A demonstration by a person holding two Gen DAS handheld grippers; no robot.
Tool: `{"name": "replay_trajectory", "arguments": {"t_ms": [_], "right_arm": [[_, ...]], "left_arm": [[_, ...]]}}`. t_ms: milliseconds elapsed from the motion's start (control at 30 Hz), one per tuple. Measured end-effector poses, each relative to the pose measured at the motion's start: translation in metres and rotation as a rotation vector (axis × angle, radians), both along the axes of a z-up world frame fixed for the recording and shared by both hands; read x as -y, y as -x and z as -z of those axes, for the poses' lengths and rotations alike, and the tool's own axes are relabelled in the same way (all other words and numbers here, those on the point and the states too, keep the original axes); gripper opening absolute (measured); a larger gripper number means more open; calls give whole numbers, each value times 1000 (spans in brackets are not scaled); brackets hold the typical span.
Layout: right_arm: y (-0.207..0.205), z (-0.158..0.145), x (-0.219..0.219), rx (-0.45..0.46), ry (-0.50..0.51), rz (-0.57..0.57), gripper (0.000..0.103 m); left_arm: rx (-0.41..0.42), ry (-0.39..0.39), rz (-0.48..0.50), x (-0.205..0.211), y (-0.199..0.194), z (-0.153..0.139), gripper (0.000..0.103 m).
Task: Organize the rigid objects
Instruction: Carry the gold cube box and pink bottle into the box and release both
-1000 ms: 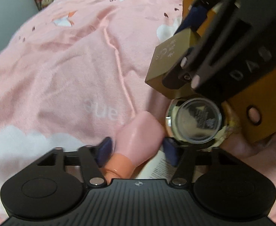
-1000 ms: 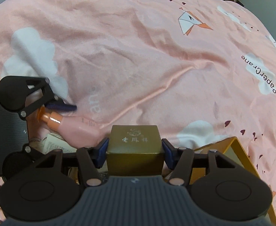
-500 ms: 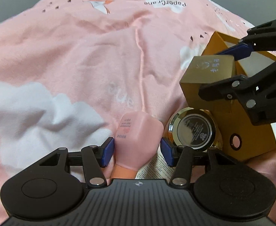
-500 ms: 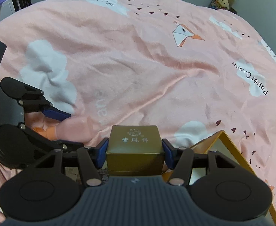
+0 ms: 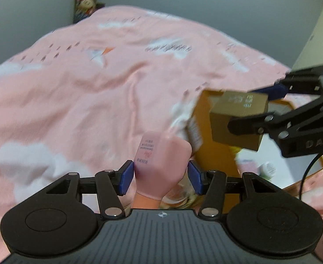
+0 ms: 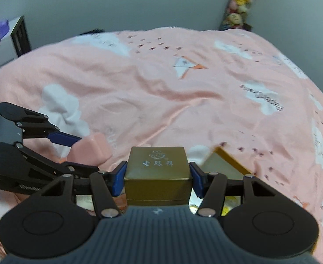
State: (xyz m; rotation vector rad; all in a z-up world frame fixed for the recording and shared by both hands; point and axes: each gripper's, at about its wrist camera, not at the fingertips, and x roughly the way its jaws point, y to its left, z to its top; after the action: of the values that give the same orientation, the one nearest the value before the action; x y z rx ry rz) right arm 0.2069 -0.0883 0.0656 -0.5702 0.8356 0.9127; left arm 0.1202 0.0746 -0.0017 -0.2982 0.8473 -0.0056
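My left gripper (image 5: 160,177) is shut on a pink bottle (image 5: 161,160) with an orange neck and holds it above the bed. The bottle also shows in the right wrist view (image 6: 93,148), between the left gripper's blue pads. My right gripper (image 6: 157,176) is shut on a gold box (image 6: 158,173) with Chinese lettering on its lid. In the left wrist view the gold box (image 5: 238,121) hangs in the right gripper (image 5: 269,107) above an open orange box (image 5: 212,154).
A pink bedspread (image 6: 183,101) with white clouds covers the bed. The orange box's corner (image 6: 229,156) shows to the right of the gold box. Small items lie inside the orange box (image 5: 267,167). Plush toys (image 6: 238,6) stand in the far corner. A shelf (image 6: 9,39) stands at the left.
Both grippers have lifted and tilted up, so the wall now shows. The pink bottle has risen off the bed in my left gripper. The gold box stays held in my right gripper.
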Motion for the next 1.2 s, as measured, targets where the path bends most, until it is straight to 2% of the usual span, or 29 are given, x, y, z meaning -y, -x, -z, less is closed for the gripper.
{"name": "replay_trajectory", "arguments": {"t_ms": [167,367,533,633,733,833,1033,1200], "right_arm": [[-4,-6,43,29,3,97,58],[-13,6,95,11,49,227,58],[-22,25,127,25,112,308,58],[-32,39,142,30,150,355,58],[-46,58,158,29,193,397,58],[-58,71,170,3,192,422,58],[-66,89,176,59,240,416,58],[-74,96,183,51,234,436,58]], "left_arm": [[66,1,95,37,-13,-21,61],[96,-11,241,95,-35,-32,61],[47,68,331,129,-68,-14,61],[-2,111,340,143,-95,6,61],[-36,107,344,158,-120,24,61],[-71,124,333,166,-139,38,61],[-117,136,318,179,-159,50,61],[-146,136,324,194,-172,56,61]]}}
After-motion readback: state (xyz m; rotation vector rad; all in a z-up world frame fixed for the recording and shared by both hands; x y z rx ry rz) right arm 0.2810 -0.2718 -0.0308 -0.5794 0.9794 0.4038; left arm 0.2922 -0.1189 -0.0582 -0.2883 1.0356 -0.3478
